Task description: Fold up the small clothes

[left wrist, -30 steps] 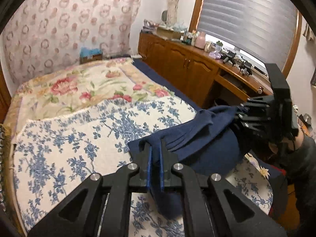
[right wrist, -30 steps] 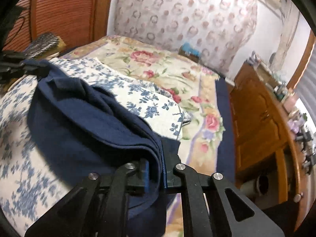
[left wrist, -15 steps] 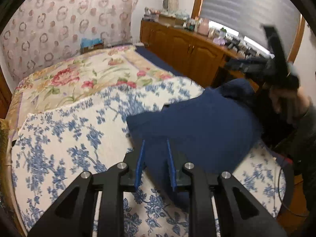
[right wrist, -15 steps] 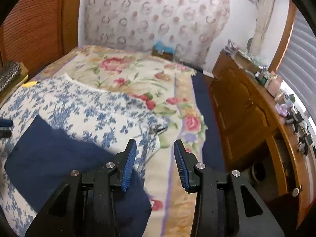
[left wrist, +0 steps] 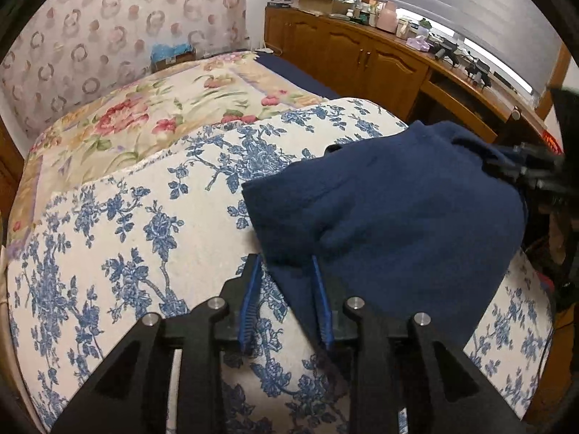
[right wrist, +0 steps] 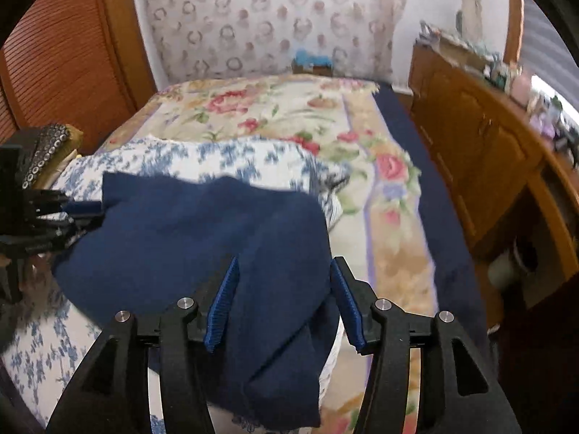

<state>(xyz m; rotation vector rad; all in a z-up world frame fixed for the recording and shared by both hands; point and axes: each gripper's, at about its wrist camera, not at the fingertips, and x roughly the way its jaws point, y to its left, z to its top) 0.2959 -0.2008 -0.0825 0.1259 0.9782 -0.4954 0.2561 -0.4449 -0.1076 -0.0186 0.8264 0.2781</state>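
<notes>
Left tool and right tool both angled downward, jaws opening, pads apart, gripping nothing

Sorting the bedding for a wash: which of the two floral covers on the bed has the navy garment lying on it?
The blue-and-white floral cover in the foreground holds the navy garment; the red-and-pink rose cover farther back has nothing on it.

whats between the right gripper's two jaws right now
The navy cloth: in the right wrist view a fold of it lies between the opening jaws of the right gripper, and neither pad presses on it.
</notes>
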